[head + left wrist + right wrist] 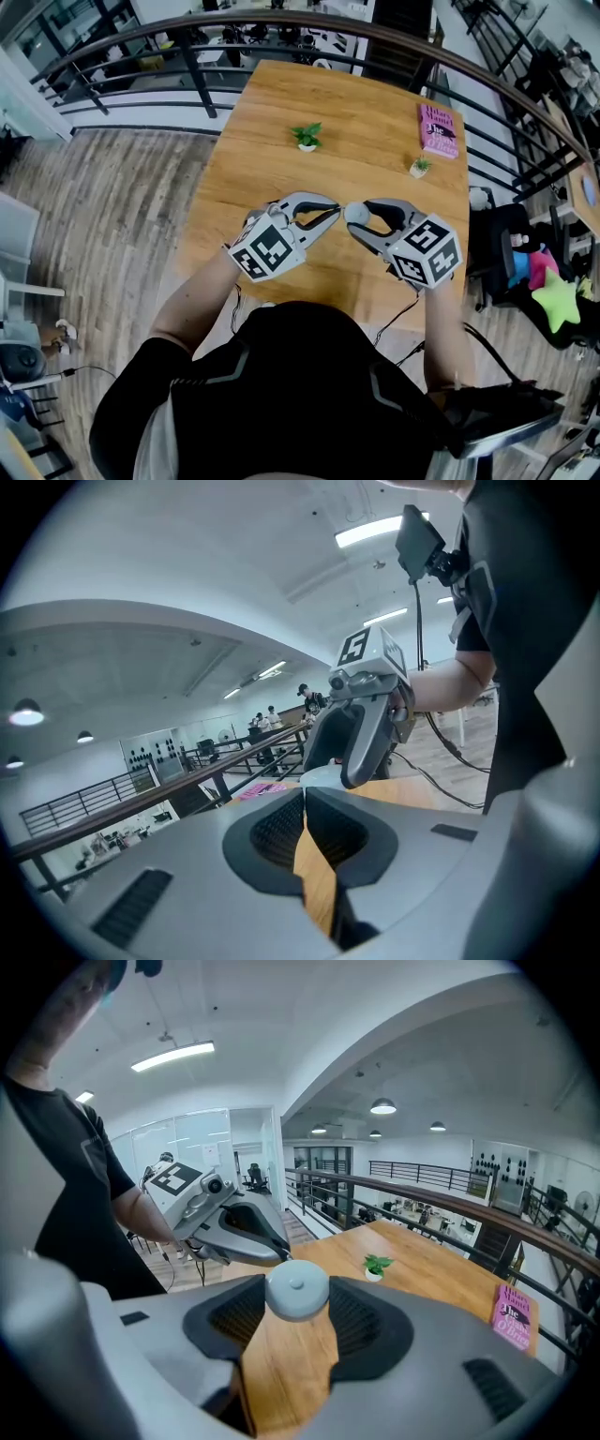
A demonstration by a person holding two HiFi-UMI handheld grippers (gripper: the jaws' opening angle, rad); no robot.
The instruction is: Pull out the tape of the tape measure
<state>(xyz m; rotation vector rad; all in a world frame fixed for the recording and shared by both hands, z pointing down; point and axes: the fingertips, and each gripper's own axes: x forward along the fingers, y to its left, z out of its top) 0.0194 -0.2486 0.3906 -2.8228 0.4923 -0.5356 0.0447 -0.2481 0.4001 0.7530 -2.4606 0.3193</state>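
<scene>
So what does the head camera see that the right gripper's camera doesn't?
Only the head view shows the right gripper from outside, a second plant beside the pink book, and a green star shape off the table. Only the right gripper view shows the ceiling lights. Both show the round tape measure in the right gripper's jaws, the closed left gripper beside it, the table, a leafy plant and that book.

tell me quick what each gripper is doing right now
Left gripper: shut, tips beside the round pale grey tape measure; whether anything is pinched cannot be told.
Right gripper: shut on that tape measure.
</scene>
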